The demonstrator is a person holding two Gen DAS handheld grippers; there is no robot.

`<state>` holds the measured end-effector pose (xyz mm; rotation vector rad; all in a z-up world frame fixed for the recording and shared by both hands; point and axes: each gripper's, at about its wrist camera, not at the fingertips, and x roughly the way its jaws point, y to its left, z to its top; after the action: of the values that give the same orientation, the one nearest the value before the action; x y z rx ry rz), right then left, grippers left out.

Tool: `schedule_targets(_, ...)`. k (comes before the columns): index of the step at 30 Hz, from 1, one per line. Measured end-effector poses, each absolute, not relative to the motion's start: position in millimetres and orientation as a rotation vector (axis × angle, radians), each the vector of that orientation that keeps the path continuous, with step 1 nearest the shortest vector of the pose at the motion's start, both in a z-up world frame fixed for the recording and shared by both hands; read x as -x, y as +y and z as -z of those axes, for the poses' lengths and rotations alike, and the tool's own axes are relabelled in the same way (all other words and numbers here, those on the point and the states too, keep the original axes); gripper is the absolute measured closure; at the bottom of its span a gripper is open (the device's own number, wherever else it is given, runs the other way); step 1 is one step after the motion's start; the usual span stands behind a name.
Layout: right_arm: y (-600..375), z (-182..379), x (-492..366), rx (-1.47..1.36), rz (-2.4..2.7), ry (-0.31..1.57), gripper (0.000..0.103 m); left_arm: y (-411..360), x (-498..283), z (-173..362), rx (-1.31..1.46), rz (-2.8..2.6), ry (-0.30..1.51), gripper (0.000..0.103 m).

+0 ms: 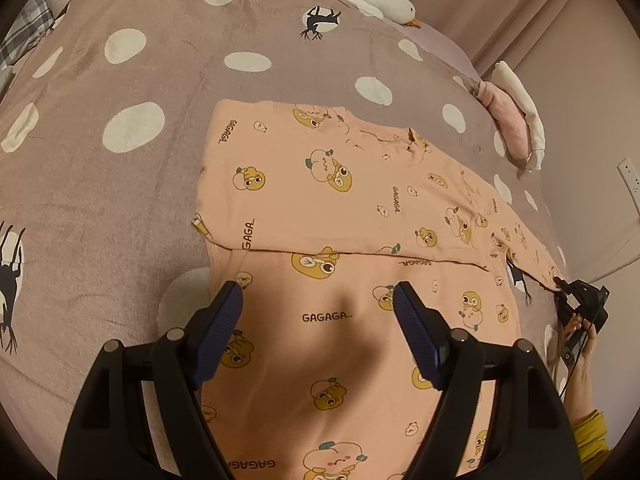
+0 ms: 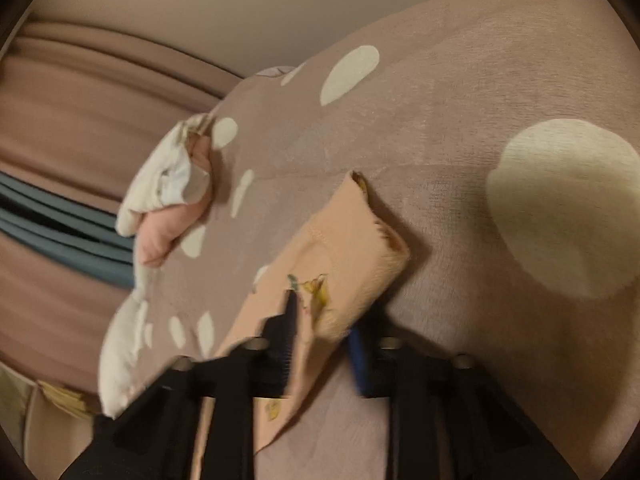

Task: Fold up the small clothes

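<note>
Where curtains (image 1: 532, 12) hang, spotted bedspread (image 1: 120, 200).

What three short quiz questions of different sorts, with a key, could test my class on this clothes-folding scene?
1. True or false: the left tongs are clamped on the peach top.
2. Which tongs pinch the sleeve end? A left, B right.
3. Fill in: the top lies on a spotted ____.

Key: 1 false, they stand open above the cloth. 2 B, the right tongs are shut on it. 3 bedspread.
</note>
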<state>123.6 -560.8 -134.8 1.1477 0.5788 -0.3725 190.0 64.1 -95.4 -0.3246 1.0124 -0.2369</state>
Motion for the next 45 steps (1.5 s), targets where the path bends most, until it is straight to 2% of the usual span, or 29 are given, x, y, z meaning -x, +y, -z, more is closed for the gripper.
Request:
schedule_targets(4,-552,105,-130,-0.992,0.368,0.608,0.095,68,-187,95,0.331,0.238,1.007,0.025)
schedule_targets(8,-502,37,-156,-0.763,0.277,0.59,0.095,76,-181,93,0.361,0.241,0.994,0.025)
schedule_targets(13,-397,-46,-202,-0.487,0.12,0.579,0.095,90,-168,86,0.398,0.248,0.965,0.025)
schedule_targets(17,-295,-73,-225,-0.272,0.014,0.599,0.095,113,-155,78,0.429,0.229,0.933,0.025)
schedule_targets(21,-179,-65,-231,-0.036,-0.085,0.624,0.095,145,-142,76,0.473,0.181,0.91,0.025)
schedule_targets(26,-68,-13,-228,0.217,-0.188,0.692,0.095,180,-128,80,0.52,0.112,0.897,0.025)
schedule_targets(31,-5,58,-214,0.469,-0.28,0.828,0.095,205,-121,88,0.549,0.063,0.907,0.025)
schedule_targets(34,15,75,-203,0.524,-0.358,0.867,0.094,210,-121,90,0.568,0.056,0.908,0.025)
schedule_targets(36,22,78,-199,0.555,-0.39,0.905,0.07,210,-123,90,0.577,0.058,0.912,0.025)
schedule_targets(38,19,76,-196,0.541,-0.444,0.924,0.062,206,-126,88,0.572,0.071,0.912,0.025)
schedule_targets(43,-15,38,-175,0.421,-0.583,0.853,0.061,190,-141,78,0.541,0.121,0.903,0.025)
schedule_targets(45,-46,20,-171,0.275,-0.655,0.826,0.056,178,-150,71,0.524,0.163,0.892,0.025)
